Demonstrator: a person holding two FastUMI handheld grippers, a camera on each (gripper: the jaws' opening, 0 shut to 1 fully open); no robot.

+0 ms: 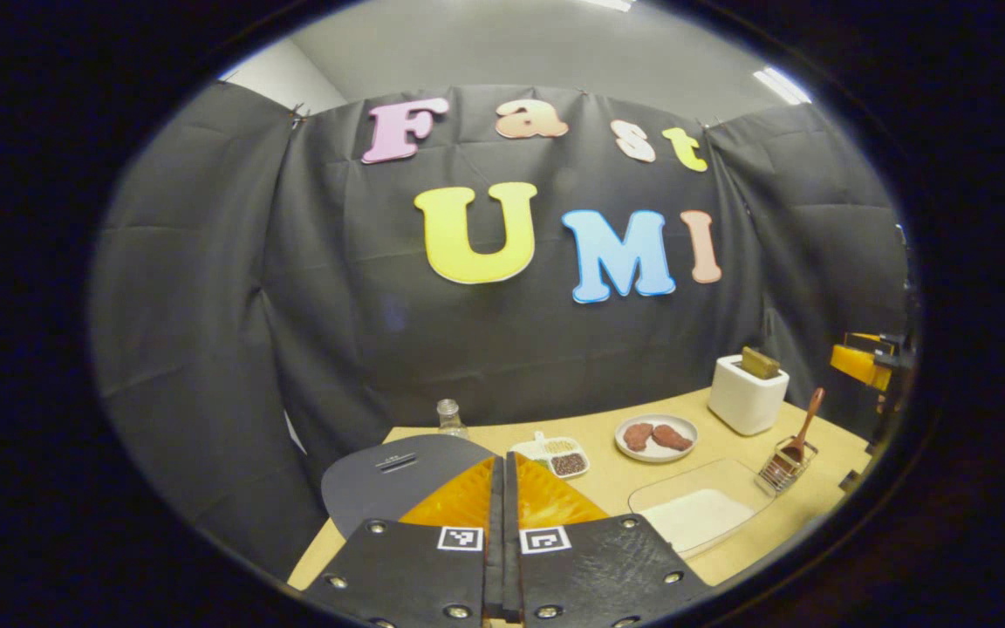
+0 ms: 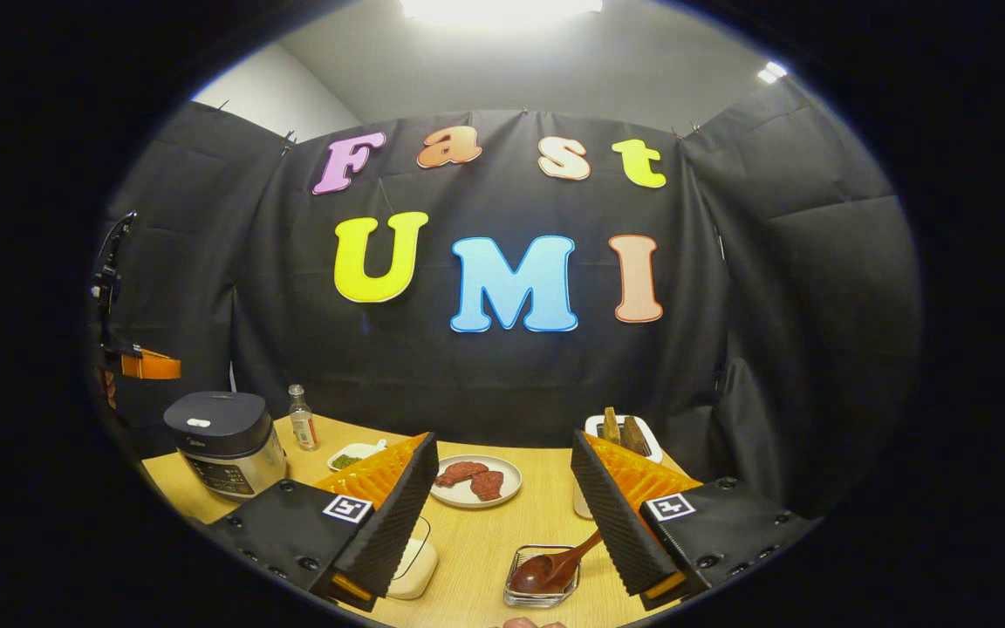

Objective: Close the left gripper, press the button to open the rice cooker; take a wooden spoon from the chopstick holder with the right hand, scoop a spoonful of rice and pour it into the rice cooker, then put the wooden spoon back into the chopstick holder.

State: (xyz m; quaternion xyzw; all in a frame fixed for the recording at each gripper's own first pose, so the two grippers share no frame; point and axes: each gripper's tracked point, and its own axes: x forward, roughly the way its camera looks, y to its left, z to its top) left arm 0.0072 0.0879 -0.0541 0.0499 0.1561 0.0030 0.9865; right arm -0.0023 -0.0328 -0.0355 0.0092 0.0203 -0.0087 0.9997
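Left gripper (image 1: 502, 523) fingers pressed together, step one done. Rice cooker (image 2: 225, 440) lid still down, button not yet pressed; cooker sits just below and ahead of that gripper. Right gripper (image 2: 502, 515) spread wide, holding nothing. Wooden spoon (image 2: 555, 567) untouched in chopstick holder (image 2: 542, 593), low between its fingers. Scooping, pouring, return all pending.

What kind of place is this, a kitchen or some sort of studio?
Probably a staged kitchen corner inside a recording booth, not a real kitchen: black cloth walls surround a wooden table set with a rice cooker, a toaster and a plate of meat.
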